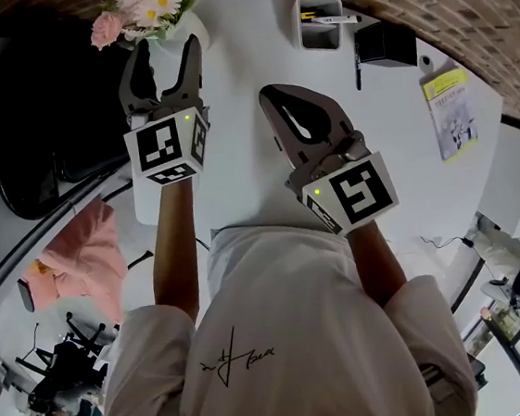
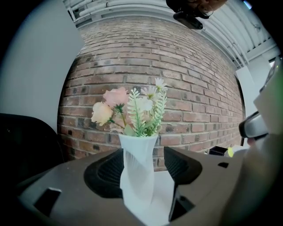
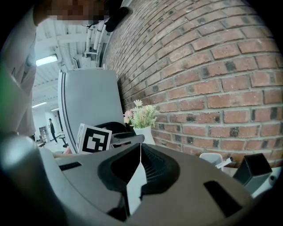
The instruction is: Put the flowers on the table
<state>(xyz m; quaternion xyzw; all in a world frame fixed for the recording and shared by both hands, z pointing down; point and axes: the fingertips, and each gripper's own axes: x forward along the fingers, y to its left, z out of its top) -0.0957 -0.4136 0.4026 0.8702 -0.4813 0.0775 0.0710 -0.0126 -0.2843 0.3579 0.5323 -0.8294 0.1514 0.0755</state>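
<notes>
Left claw (image 1: 167, 49) apart astride vase (image 2: 138, 176) of flowers (image 2: 132, 110); right claw (image 1: 273, 94) together, empty, nearby.

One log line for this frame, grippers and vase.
left gripper: open, astride vase | right gripper: shut, empty | vase: upright, flowers in it

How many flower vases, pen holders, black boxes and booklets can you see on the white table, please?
Flower vase: 1
White pen holder: 1
Black box: 1
Yellow-green booklet: 1
Total: 4
</notes>
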